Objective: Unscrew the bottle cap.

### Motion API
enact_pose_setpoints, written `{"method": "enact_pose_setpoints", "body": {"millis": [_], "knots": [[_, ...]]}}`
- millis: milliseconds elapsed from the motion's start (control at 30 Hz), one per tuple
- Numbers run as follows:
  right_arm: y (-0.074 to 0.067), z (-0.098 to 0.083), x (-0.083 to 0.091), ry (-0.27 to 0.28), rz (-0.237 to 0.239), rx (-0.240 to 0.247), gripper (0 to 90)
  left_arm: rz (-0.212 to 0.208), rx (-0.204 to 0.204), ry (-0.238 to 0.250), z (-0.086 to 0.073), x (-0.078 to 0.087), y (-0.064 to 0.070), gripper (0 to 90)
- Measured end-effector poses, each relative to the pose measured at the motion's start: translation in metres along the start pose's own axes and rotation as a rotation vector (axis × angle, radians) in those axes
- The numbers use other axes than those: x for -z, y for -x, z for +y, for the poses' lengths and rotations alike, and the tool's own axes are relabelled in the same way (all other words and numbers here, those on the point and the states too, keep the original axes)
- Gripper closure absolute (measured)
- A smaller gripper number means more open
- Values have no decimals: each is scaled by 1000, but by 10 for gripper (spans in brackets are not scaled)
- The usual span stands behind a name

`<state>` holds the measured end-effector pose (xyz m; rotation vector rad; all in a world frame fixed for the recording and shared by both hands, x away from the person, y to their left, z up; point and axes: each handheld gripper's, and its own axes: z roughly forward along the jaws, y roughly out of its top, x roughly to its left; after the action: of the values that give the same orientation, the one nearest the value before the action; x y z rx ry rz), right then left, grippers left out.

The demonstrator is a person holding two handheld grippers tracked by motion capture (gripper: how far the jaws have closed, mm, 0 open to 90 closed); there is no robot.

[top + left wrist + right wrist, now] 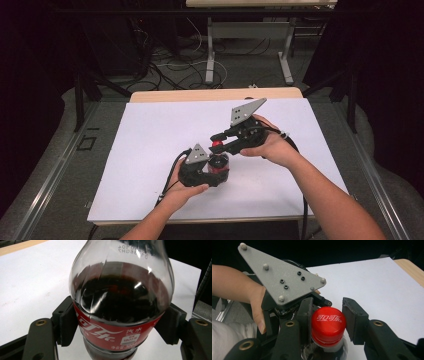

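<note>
High view: a cola bottle [218, 162] stands upright near the middle of the white table [150, 135]. The left gripper [212, 172] clamps its body; the right gripper [219, 140] sits at its top.

Left gripper view: both pads [67, 323] press the bottle [120, 305] at its red label [110, 333], holding it firm.

Right gripper view: the jaws are closed around the red cap [327, 326], the left pad touching, the right just beside it.

Judgement: cap removal is in hand. The next move calls for a steady twist of the right gripper while the left gripper holds the bottle.
</note>
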<state>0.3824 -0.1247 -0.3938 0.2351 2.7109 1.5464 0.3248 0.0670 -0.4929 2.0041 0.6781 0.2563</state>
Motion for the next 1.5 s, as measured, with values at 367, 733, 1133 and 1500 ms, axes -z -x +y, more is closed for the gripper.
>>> {"method": "enact_pose_setpoints", "body": {"millis": [367,733,1133,1500], "knots": [[-18,1,-6,39,-205,-82,446,43,41,-7,1,4,-6,294],[-49,3,-23,93,-442,-136,510,74,64,18,0,4,-6,294],[-35,1,-24,54,-347,-117,601,67,30,1,1,4,-3,294],[-14,3,-6,61,-182,-70,606,42,31,3,0,1,-2,294]]}}
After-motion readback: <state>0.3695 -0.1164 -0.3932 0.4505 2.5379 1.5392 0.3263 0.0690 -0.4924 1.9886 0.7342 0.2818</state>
